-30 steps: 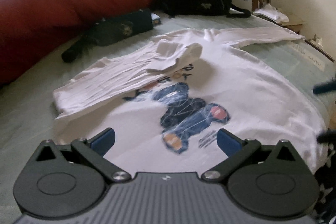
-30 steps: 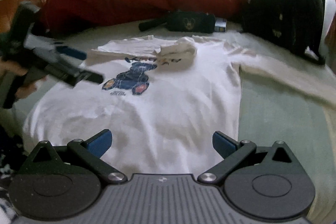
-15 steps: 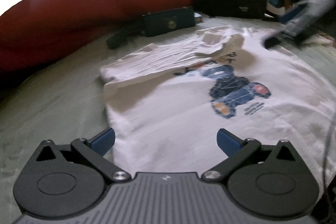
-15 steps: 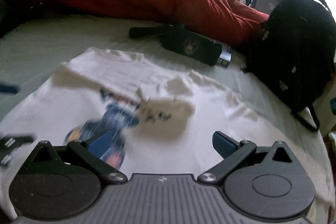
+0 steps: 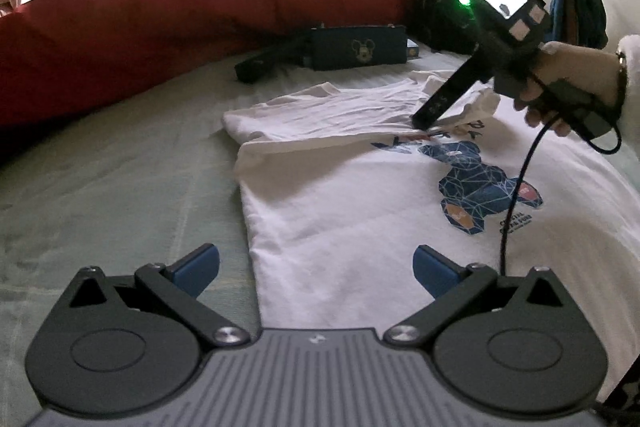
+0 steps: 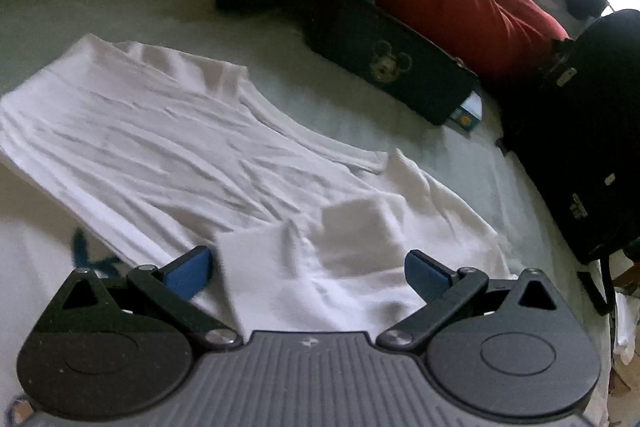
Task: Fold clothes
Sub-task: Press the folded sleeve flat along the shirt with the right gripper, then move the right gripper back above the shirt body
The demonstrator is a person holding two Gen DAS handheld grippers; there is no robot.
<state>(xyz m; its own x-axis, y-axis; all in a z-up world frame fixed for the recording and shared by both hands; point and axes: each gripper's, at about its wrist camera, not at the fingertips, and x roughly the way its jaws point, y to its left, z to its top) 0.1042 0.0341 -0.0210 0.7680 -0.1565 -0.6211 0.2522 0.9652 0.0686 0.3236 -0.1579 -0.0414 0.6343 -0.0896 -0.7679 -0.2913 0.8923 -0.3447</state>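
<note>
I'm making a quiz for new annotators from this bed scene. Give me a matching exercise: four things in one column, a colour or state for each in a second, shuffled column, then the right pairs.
Things:
1. white shirt
2. dark case
3. backpack
4. blanket

Descriptions:
A. red, bunched along the far side of the bed
B. black, standing upright at the edge of the bed
C. bears a small mouse-head emblem
D. lies flat with one sleeve folded across its chest, bear print showing

Pairs: 1-D, 2-C, 3-B, 4-A
</note>
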